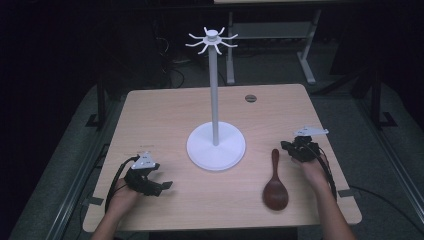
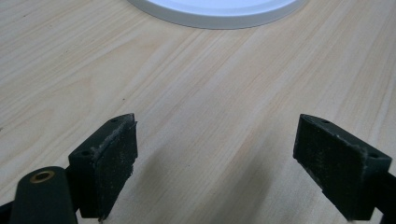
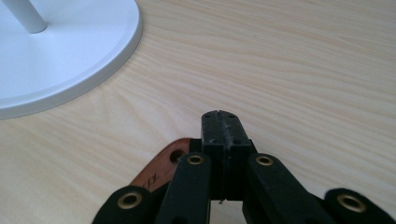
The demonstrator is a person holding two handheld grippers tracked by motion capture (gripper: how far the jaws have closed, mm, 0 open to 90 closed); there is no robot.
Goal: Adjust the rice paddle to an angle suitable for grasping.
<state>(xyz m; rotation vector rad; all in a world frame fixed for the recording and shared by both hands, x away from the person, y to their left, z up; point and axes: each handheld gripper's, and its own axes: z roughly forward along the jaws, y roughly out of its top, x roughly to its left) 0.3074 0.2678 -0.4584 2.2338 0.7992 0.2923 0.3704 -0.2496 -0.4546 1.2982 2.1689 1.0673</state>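
Note:
A white stand with several hooks at its top rises from a round base in the middle of the table. To its right lies a dark wooden spoon, bowl toward the front edge, handle pointing away. My right gripper rests just right of the handle's tip, jaws shut pad to pad with nothing between them. The spoon's handle end, with its hole, lies beside and below those jaws. My left gripper sits front left of the base, open over bare wood.
The light wooden table has a round cable hole near its far edge. The stand's white base rim lies just ahead of the left jaws, and the base fills the right gripper view's upper left. Dark floor and table legs lie beyond.

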